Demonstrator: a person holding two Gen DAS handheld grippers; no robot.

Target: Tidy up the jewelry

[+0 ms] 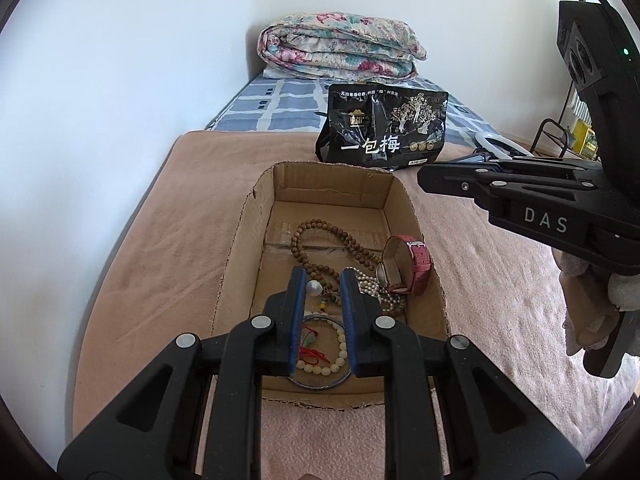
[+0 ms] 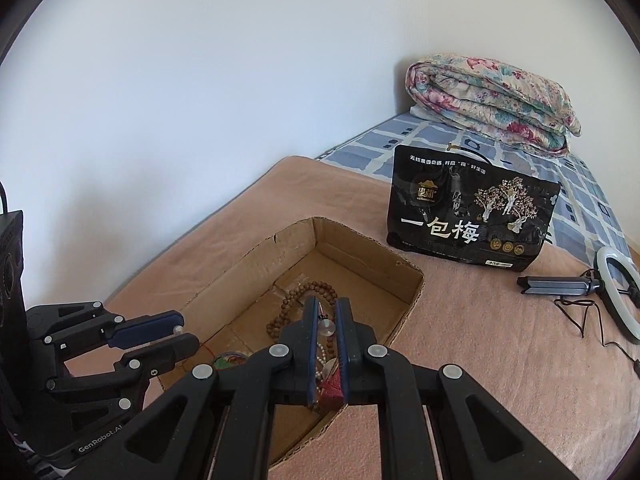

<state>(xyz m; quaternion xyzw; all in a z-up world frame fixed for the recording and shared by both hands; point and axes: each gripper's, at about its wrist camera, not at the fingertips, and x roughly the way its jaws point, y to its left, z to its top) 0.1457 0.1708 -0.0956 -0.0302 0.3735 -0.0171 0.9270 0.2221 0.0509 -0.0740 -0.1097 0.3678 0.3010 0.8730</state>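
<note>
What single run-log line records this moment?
left hand-held gripper: nearly shut, empty, over cardboard box | right hand-held gripper: shut, empty | jewelry: in box

One cardboard box [image 1: 240, 240]. One brown wooden bead strand [image 1: 320, 236]. One pink-strapped watch [image 1: 404, 266]. One pearl strand [image 1: 370, 286]. One cream bead bracelet [image 1: 340, 350]. One black snack bag [image 1: 384, 128]. One folded floral quilt [image 1: 340, 46]. One ring light [image 2: 618, 294]. Two grippers: left gripper [image 1: 322, 284], right gripper [image 2: 325, 312].

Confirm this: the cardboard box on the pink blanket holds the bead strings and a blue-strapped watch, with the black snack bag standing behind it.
Not quite: the watch in the cardboard box has a red strap, as the left wrist view shows. The bead strings, pink blanket and black snack bag are as stated.
</note>
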